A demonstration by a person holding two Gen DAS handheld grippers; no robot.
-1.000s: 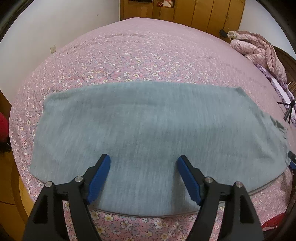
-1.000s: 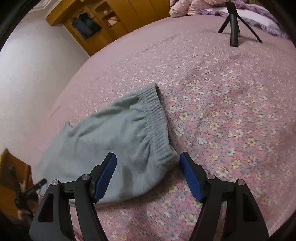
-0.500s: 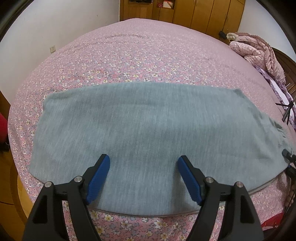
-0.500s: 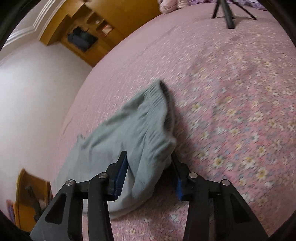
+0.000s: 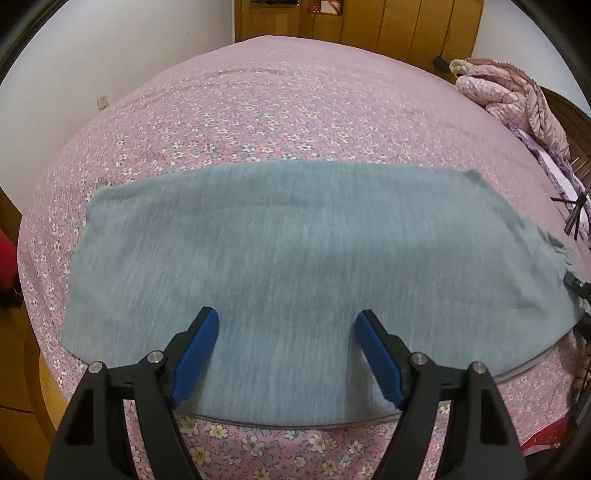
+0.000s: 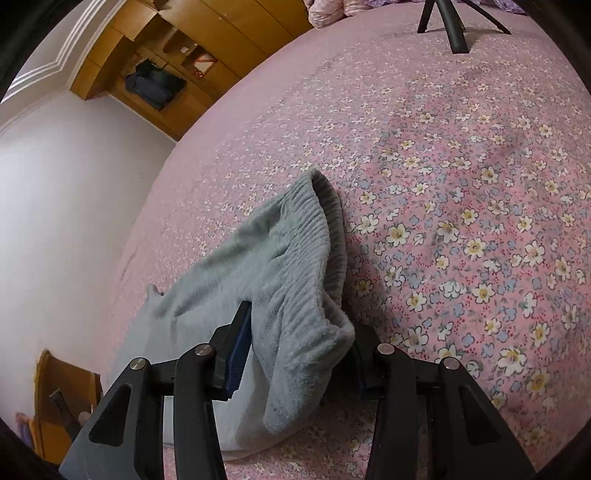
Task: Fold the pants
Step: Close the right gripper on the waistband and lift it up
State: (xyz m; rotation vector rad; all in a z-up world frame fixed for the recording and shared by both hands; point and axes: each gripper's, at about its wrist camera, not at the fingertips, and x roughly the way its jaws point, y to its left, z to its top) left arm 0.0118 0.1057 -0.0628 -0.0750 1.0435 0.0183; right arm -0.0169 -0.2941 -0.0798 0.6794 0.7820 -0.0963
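Grey-green pants (image 5: 295, 258) lie folded lengthwise and flat across the near part of a pink flowered bed (image 5: 280, 122). My left gripper (image 5: 286, 343) is open and empty, hovering over the pants' near edge around the middle. In the right wrist view my right gripper (image 6: 299, 354) is shut on the ribbed waistband corner of the pants (image 6: 295, 266) and holds it lifted off the bed. Its right finger is mostly hidden behind the cloth.
A black tripod (image 6: 450, 22) stands on the bed beyond the waistband; it also shows in the left wrist view (image 5: 576, 221). A pink quilted jacket (image 5: 513, 96) lies at the far right. Wooden wardrobes (image 5: 369, 26) line the far wall.
My right gripper moved onto the waistband corner, closed on it and lifted it. My left gripper stayed open over the pants and barely moved.
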